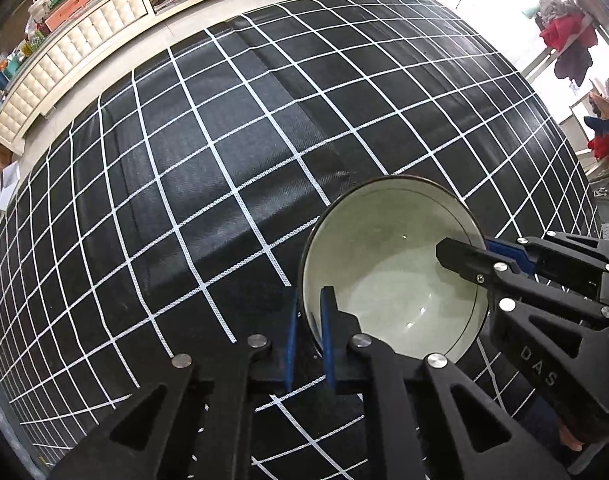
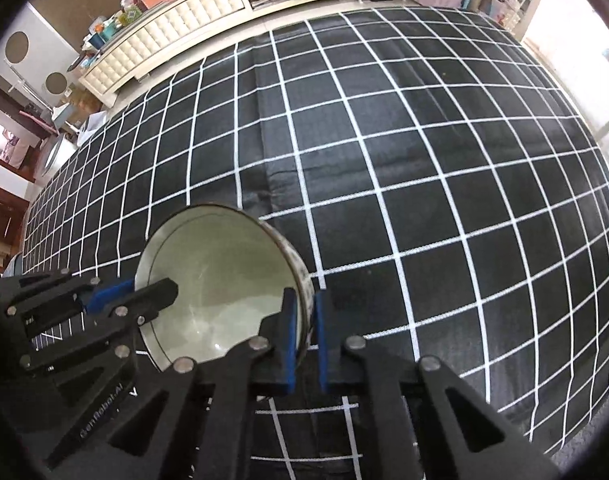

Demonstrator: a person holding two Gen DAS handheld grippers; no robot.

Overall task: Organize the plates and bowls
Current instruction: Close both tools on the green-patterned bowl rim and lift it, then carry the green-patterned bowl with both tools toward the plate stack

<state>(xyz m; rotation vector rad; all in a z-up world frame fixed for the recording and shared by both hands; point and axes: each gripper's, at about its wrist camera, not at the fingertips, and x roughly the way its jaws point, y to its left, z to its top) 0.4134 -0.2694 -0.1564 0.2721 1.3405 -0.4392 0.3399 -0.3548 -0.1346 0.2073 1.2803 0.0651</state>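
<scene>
A bowl, pale inside with a dark rim, sits on the black cloth with a white grid. My left gripper is shut on the bowl's left rim, one blue pad inside and one outside the wall. In the same view my right gripper clamps the opposite rim. The right wrist view shows the bowl tilted toward the camera, its outer wall speckled. There my right gripper pinches the right wall, and my left gripper holds the left rim. No plates are in view.
The gridded cloth covers a broad table that stretches away from the bowl. Beyond its far edge stands a cream padded cabinet loaded with clutter. Clothes hang at the right.
</scene>
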